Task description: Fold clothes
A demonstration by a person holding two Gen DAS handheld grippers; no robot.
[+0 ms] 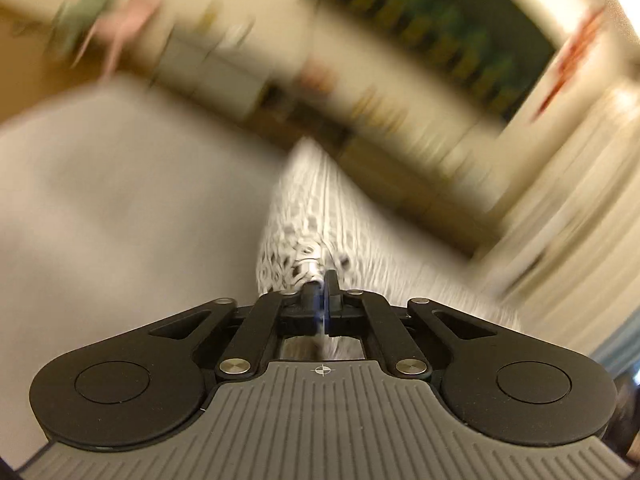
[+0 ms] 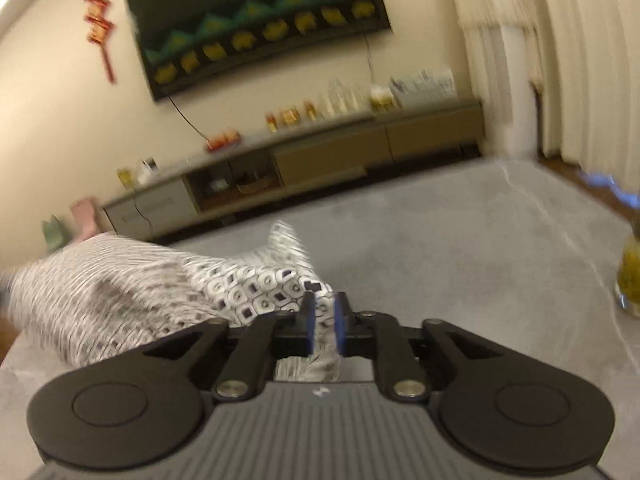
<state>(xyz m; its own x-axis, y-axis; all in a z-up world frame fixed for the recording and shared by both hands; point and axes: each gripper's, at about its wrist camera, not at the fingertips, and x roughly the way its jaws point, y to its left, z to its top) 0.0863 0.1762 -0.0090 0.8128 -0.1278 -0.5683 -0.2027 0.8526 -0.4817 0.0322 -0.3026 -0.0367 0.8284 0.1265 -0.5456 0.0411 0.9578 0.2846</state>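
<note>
A white garment with a small dark square print hangs stretched above the grey surface. In the right wrist view my right gripper is shut on its edge, and the cloth runs off to the left. In the left wrist view, which is heavily blurred, my left gripper is shut on another part of the same garment, which stretches away ahead of the fingers.
A long low TV cabinet with bottles and boxes stands along the far wall under a wall-mounted screen. Cream curtains hang at the right. A yellow-filled glass vase stands at the right edge.
</note>
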